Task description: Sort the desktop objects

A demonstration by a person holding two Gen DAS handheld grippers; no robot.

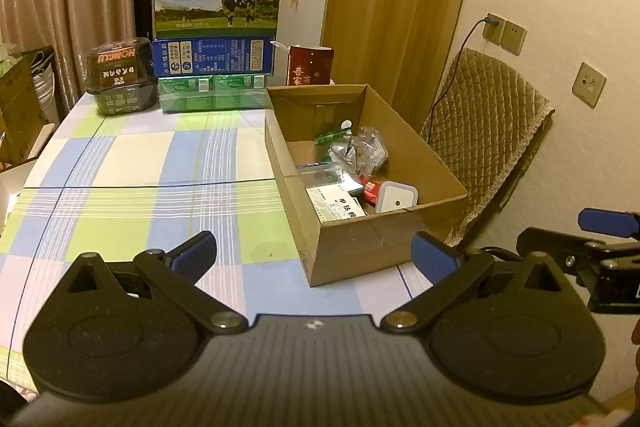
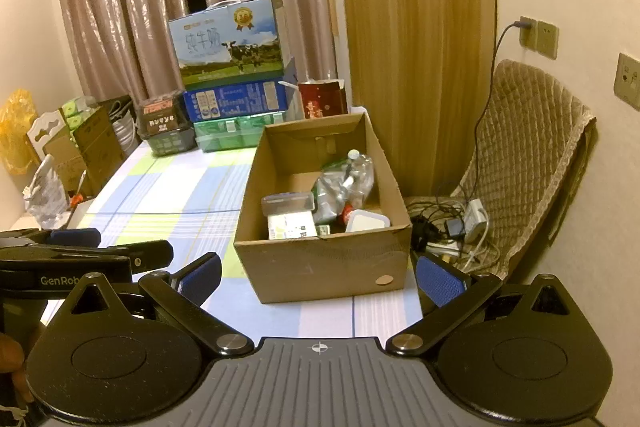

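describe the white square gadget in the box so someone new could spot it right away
Find the open cardboard box on the checked tablecloth. In its near right corner, beside a red packet, leans the white device. It alone is a rounded white square with a small dark dot on its face.

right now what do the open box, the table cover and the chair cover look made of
Open box: plain brown corrugated cardboard, matte, with folded flaps. Table cover: likely smooth printed cloth or vinyl, checked in pastel colours. Chair cover: quilted beige fabric with diamond stitching.

The cardboard box (image 2: 320, 267) wall hides its lower contents.
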